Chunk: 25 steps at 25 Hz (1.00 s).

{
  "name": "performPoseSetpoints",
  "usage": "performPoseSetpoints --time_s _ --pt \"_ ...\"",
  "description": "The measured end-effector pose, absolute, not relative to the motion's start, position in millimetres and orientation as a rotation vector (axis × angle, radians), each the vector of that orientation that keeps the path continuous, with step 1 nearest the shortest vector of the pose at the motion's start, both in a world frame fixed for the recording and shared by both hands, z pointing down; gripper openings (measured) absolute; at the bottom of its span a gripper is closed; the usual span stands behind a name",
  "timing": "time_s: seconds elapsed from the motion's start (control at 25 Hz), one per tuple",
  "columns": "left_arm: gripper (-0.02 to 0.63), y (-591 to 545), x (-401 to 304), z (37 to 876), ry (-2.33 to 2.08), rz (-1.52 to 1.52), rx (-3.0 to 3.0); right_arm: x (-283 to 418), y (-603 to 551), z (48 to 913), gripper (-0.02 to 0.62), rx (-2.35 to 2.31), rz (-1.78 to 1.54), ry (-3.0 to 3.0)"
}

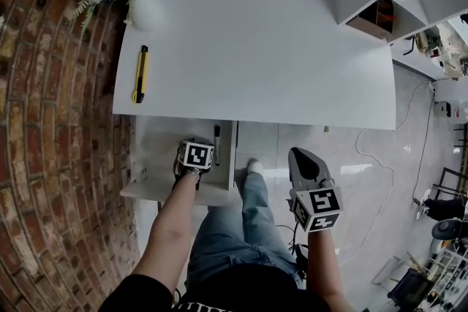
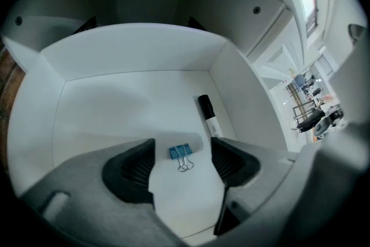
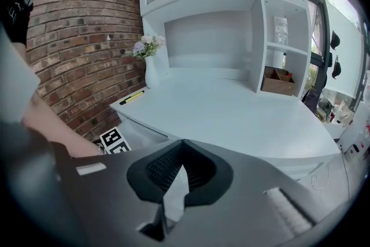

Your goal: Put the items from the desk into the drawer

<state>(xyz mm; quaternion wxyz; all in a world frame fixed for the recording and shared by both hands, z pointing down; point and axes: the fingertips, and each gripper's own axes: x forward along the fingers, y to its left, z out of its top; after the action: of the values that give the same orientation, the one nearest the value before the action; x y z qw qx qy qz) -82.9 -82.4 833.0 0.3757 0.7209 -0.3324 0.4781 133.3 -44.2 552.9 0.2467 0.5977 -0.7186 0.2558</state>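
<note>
Down under the front edge of the white desk (image 1: 256,47), the head view shows the open white drawer (image 1: 155,157), with our left gripper (image 1: 196,156) dipped right into it. A black-and-white marker pen (image 1: 217,142) already lies inside the drawer along its right wall. Our right gripper (image 1: 311,183) hangs outside the drawer, off to its right, over the floor. Beyond the drawer, up on the desk top, a yellow utility knife (image 1: 140,74) hasn't been put away.

Left gripper view: the jaws stand apart, and a small blue binder clip with silver wire handles (image 2: 181,154) sits flat on the drawer floor between them. Neither pad touches it, so we'd call it dropped off. The marker lies just beyond it, nearer the drawer's right wall.

Right gripper view: the jaws are closed tip to tip with nothing in them, and it looks over the drawer at the desk, where the knife is the only loose item we can spot.

So by our count that's two items in the drawer and one knife left to fetch, and maybe closing the drawer after that.
</note>
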Motion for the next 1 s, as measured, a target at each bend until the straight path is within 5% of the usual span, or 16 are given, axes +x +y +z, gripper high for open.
performPoseSetpoints --time_s 0.04,0.16,1.0 --pt "0.327 -83.4 -84.2 829.7 -0.857 1.224 1.843 130.7 -44.9 549.8 0.008 1.627 0.689 -1.968" --pt "0.342 -85.8 -91.6 819.3 -0.886 1.196 1.836 123.1 -44.8 540.0 0.008 1.622 0.666 -1.987" --pt "0.345 -143.5 -134.8 605.8 -1.178 0.699 2.229 102.2 -56.9 455.4 0.008 1.773 0.469 -2.101"
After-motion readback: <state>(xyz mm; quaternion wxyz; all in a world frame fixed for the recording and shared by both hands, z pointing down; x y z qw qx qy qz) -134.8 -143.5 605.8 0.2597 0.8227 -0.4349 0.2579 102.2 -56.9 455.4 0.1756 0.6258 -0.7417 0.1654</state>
